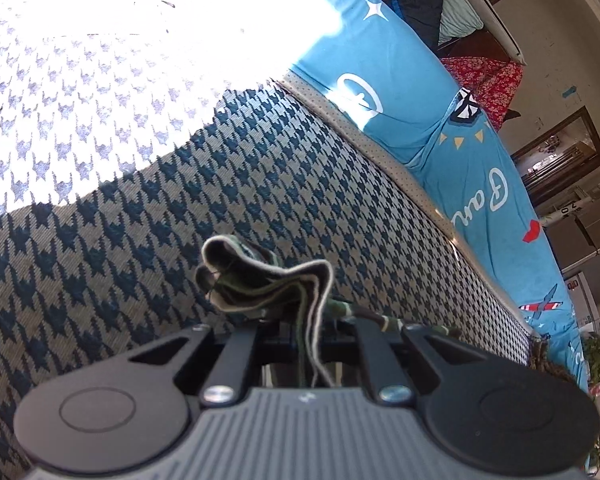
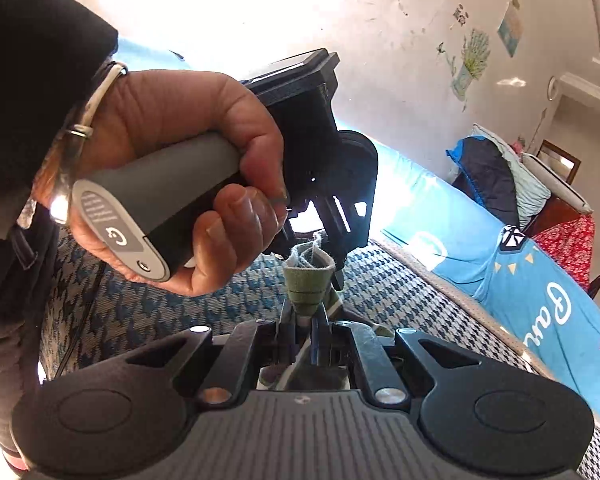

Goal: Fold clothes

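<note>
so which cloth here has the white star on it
The blue sheet along the far edge; the houndstooth cover is checked, and the red cloth is floral.

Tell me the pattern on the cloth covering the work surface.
Dark teal and beige houndstooth cloth, clearest in the left wrist view.

A houndstooth cover (image 1: 260, 184) in dark teal and beige spreads over the work surface, its far part washed out by hard sunlight. Along its far edge lies a bright blue printed sheet (image 1: 480, 184). Beyond, a red floral cloth (image 2: 572, 248) and piled bedding (image 2: 496, 176) sit near a cream wall (image 2: 400, 60) with lavender stickers (image 2: 474, 60).
</note>
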### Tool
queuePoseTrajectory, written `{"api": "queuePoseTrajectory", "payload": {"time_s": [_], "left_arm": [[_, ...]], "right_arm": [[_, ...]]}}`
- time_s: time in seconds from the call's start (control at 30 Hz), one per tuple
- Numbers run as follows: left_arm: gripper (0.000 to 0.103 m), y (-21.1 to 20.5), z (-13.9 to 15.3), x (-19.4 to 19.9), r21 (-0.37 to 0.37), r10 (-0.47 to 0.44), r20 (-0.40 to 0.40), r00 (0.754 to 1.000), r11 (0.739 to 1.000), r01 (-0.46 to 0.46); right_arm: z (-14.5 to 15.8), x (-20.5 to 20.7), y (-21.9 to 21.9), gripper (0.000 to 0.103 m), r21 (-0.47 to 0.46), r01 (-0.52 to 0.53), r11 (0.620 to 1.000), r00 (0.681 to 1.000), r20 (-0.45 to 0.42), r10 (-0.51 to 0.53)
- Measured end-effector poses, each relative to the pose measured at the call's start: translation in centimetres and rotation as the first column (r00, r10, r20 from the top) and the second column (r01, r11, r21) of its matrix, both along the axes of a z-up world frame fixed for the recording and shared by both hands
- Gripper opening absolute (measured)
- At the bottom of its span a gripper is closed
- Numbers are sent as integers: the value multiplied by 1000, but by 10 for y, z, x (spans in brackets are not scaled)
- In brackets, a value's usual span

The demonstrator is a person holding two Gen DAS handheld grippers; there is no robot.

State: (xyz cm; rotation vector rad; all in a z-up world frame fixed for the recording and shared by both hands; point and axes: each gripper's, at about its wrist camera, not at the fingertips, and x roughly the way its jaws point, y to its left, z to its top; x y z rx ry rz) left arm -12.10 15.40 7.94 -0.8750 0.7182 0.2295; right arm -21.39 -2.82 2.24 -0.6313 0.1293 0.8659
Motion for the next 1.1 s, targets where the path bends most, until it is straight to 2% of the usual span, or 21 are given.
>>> {"api": "queuePoseTrajectory", "payload": {"time_s": [0.2,0.37,0.57,0.63,0.67,0.7,0.73,0.8,0.83,0.87,0.93,1.0,1.1], "left_arm": [[7,-46,29,37,77,-77,43,996,994,73],[7,-92,47,72,119,-164,65,984,981,156],[8,-144,41,120,128,-261,39,964,959,255],[10,-158,34,134,133,-296,19,955,947,291],[22,-164,29,139,145,-303,-3,953,943,300],[46,-167,24,142,152,-298,-29,954,942,298],[53,-168,21,143,153,-286,-40,957,945,288],[56,-164,20,139,134,-270,-22,963,953,270],[57,-162,22,136,129,-265,-16,964,956,265],[62,-159,25,132,135,-258,-9,966,957,257],[70,-154,33,123,169,-249,-1,969,954,245],[73,-146,40,114,192,-245,-2,969,951,241],[74,-135,48,99,212,-234,-19,972,949,233]], "right_arm": [[18,14,-35,6,75,130,989,991,15,-131],[36,24,-67,6,127,250,960,967,13,-254],[39,36,-105,6,150,395,906,918,-19,-397],[38,45,-115,6,144,452,881,892,-48,-450],[36,50,-120,6,135,481,866,876,-67,-477],[33,55,-126,6,123,513,849,858,-95,-505],[30,60,-131,6,108,542,833,839,-126,-530],[26,68,-143,7,92,603,792,788,-224,-574],[24,72,-149,11,89,635,768,756,-277,-593],[23,75,-156,18,91,665,741,723,-325,-609],[27,79,-169,21,114,721,684,664,-397,-634],[32,77,-177,22,131,753,644,632,-412,-656],[38,78,-182,23,154,764,627,620,-447,-645]]}}
